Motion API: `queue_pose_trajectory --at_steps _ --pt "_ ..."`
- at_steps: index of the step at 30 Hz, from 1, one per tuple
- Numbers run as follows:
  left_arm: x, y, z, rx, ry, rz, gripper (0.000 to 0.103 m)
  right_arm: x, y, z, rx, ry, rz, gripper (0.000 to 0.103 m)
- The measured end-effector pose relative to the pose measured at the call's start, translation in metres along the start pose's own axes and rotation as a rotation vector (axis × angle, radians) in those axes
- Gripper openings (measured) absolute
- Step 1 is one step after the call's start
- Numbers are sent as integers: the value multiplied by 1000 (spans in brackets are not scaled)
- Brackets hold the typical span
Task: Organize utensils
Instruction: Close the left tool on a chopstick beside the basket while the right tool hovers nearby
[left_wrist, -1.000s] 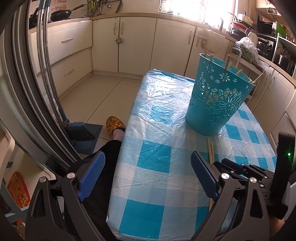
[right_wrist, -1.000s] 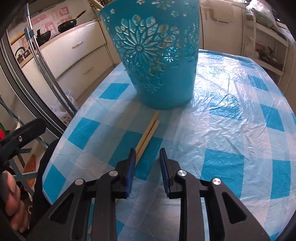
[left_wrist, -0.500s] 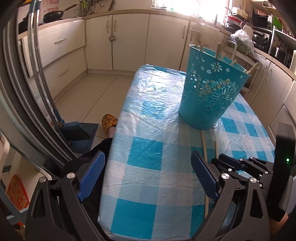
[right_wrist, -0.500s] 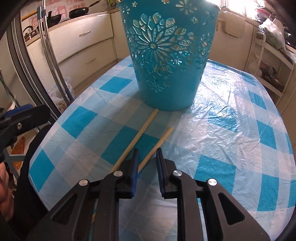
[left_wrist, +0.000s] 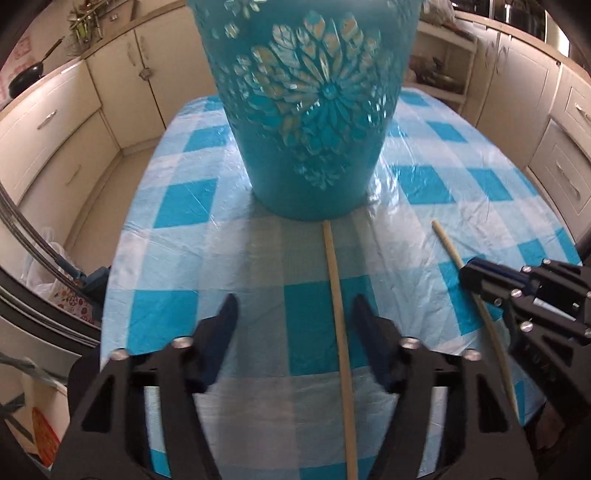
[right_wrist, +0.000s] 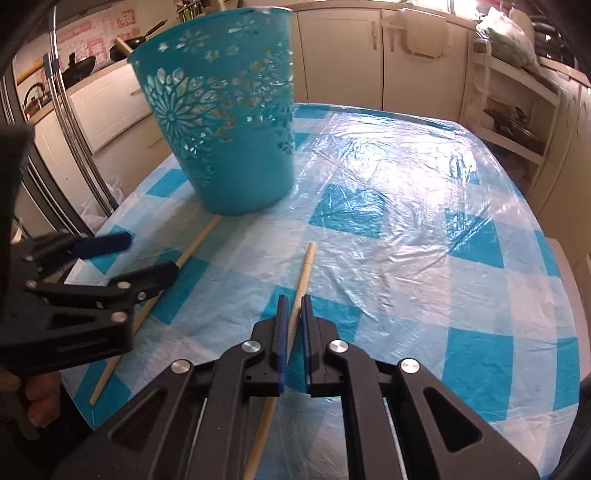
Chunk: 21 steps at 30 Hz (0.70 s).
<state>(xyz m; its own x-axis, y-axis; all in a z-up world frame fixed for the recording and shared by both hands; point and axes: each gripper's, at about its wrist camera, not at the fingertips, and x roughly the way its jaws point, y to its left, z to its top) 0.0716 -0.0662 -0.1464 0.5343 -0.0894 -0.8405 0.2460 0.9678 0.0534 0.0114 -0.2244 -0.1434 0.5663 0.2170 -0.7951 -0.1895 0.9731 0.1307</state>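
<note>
A teal cut-out basket (left_wrist: 310, 110) stands on the checked table; it also shows in the right wrist view (right_wrist: 229, 136). Two wooden chopsticks lie in front of it. My left gripper (left_wrist: 293, 314) is open, with one chopstick (left_wrist: 338, 314) lying between its fingers on the cloth; that stick also shows in the right wrist view (right_wrist: 192, 251). My right gripper (right_wrist: 292, 306) is shut on the other chopstick (right_wrist: 304, 269), which also shows in the left wrist view (left_wrist: 448, 247), where the right gripper (left_wrist: 476, 273) holds it.
The blue-and-white checked tablecloth (right_wrist: 424, 229) is covered with clear plastic. Cream kitchen cabinets (left_wrist: 48, 129) surround the table. Metal rails (right_wrist: 74, 122) stand at the left, off the table's edge. An open shelf unit (right_wrist: 513, 110) stands at the far right.
My left gripper has swung in over the table and now straddles one chopstick. My right gripper has closed on the other chopstick and drawn it to the right, away from the first.
</note>
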Motion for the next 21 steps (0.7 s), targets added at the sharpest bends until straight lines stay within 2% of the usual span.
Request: queue_pose_trajectory --at_steps 2,4,5,8,11,15,16,17,19,21 --pt "-2 0 -3 1 -14 -5 30 -1 0 -2 1 -8 8 8" --pt "-5 1 -7 -4 -13 -9 16 -2 2 -3 2 -7 28 8" --pt "-6 3 -9 -12 -11 -10 12 -2 5 -3 -8 -5 40 8" --pt "-12 10 -19 -48 -7 -33 6 -2 14 -5 -39 -2 59 8" --pt "-20 17 -29 -61 -1 -67 6 -3 14 -5 -29 2 73 8" --pt "-20 28 -28 -91 23 -71 9 1 8 0 4 7 73 8" --pt "-20 29 -26 -99 27 -67 16 2 6 2 8 8 72 8" --pt "-19 29 -23 -99 27 -56 29 3 6 4 9 9 71 9" --pt "-19 28 -18 -86 12 -28 43 5 7 7 3 9 68 10" --pt "-18 23 -13 -65 4 -12 44 8 7 10 -4 17 69 10"
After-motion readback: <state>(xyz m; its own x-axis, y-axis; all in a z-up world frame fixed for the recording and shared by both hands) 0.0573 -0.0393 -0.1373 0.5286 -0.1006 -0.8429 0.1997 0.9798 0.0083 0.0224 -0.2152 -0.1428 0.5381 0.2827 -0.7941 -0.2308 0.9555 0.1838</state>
